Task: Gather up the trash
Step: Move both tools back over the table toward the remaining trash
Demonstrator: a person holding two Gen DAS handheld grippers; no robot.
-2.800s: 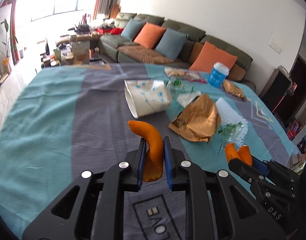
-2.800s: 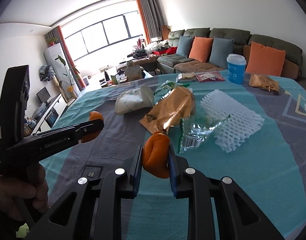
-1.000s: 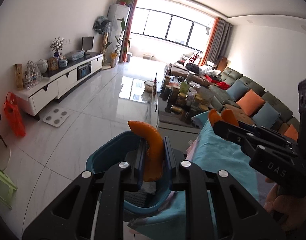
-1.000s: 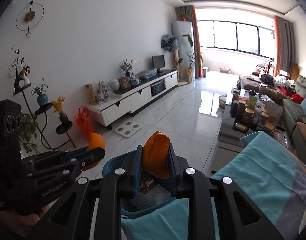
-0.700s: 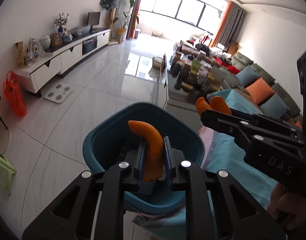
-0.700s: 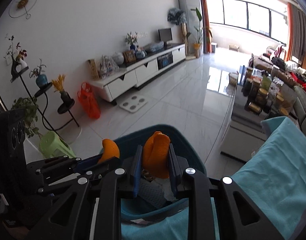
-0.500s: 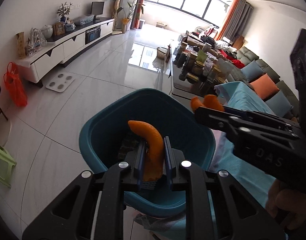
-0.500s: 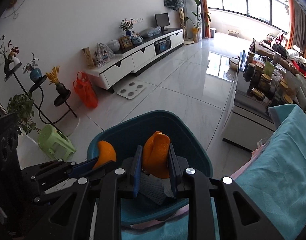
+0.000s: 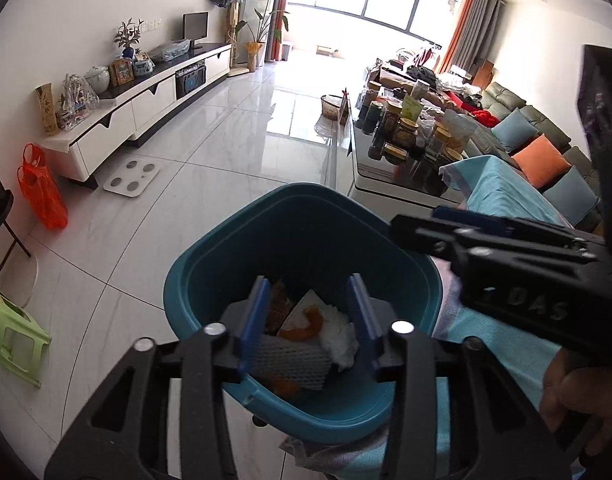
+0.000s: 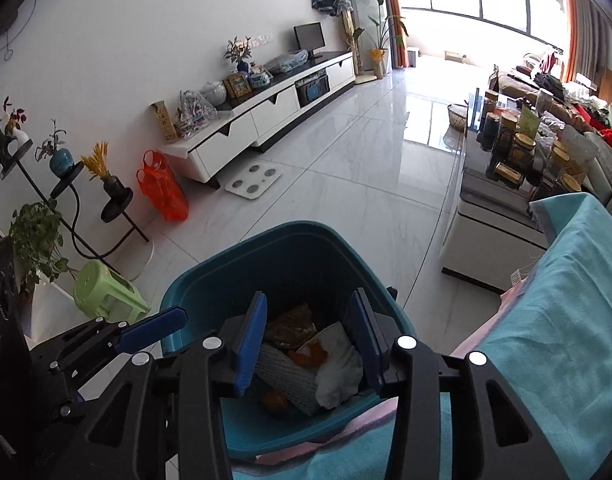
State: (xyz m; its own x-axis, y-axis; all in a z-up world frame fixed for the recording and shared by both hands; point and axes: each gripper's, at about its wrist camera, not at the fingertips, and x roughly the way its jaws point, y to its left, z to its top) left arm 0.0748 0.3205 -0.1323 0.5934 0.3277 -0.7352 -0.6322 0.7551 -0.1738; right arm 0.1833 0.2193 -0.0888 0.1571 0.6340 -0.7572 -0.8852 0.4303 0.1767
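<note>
A teal trash bin (image 9: 209,276) stands on the floor beside the table; it also shows in the right wrist view (image 10: 209,276). Inside lie orange peel (image 9: 310,320), white foam netting (image 9: 289,360), crumpled white paper (image 9: 338,340) and a brown wrapper (image 10: 289,326). My left gripper (image 9: 310,316) is open and empty above the bin. My right gripper (image 10: 310,340) is open and empty above the bin too. The right gripper (image 9: 446,232) shows at the right of the left wrist view, and the left gripper (image 10: 153,328) at the left of the right wrist view.
The table with a teal cloth (image 10: 578,320) is at the right. A green stool (image 10: 105,292), plant stand (image 10: 65,196), red bag (image 10: 161,192), white TV cabinet (image 10: 265,116) and scale (image 10: 253,182) stand on the tiled floor. A low table with jars (image 9: 406,140) and a sofa (image 9: 546,144) are beyond.
Both grippers swung from the table to over the bin. Both have opened and let go of their orange peels, which now lie in the bin.
</note>
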